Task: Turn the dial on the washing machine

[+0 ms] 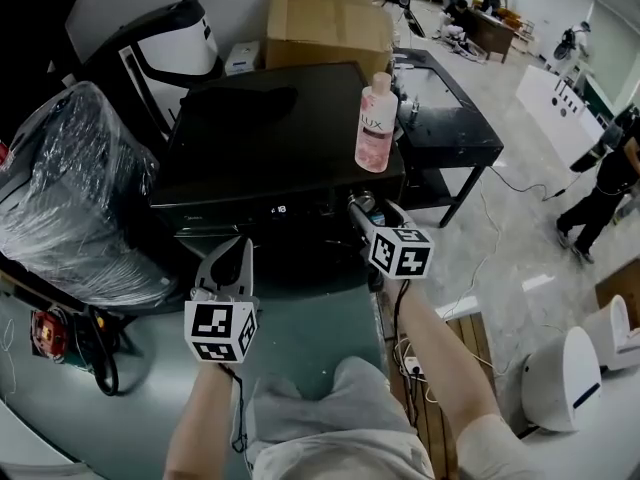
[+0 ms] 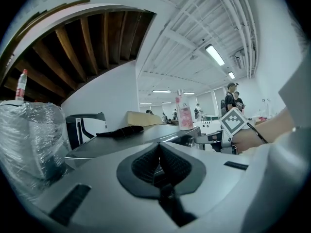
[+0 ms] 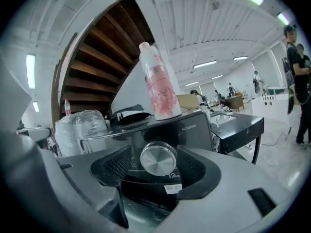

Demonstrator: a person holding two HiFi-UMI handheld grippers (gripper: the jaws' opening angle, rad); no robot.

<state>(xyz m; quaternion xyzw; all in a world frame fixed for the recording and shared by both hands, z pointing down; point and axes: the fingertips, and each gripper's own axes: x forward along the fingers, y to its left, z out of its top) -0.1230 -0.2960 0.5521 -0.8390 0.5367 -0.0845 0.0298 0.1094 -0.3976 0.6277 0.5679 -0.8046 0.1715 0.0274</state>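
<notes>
1. Dial of round, brushed silver metal (image 3: 158, 159) sits at the right end of the front panel of the black washing machine (image 1: 270, 138), below the corner where a bottle stands.
2. Around it the right tool (image 3: 156, 173) is released. Its two dark ribbed pads stand apart with the dial between them, and a slim gap shows on the dial's left side. Whether the other pad touches the dial I cannot tell.
3. Off to the side, the left tool (image 2: 158, 152) is clenched on nothing, its pads pressed together. In the head view it is held in front of the machine's left half, tips toward the front panel and clear of it.
4. One pink, clear-plastic bottle (image 1: 375, 123) stands upright on the machine's top, at the right front corner.
5. Towards the back left of that top lies a flat black object (image 2: 119, 130); what it is I cannot tell.
6. To the machine's left rests a bundle wrapped in clear plastic film (image 1: 70, 188). Behind the machine stands a brown cardboard box (image 1: 325, 18), and just beside it on the right a black metal table (image 1: 450, 128).
</notes>
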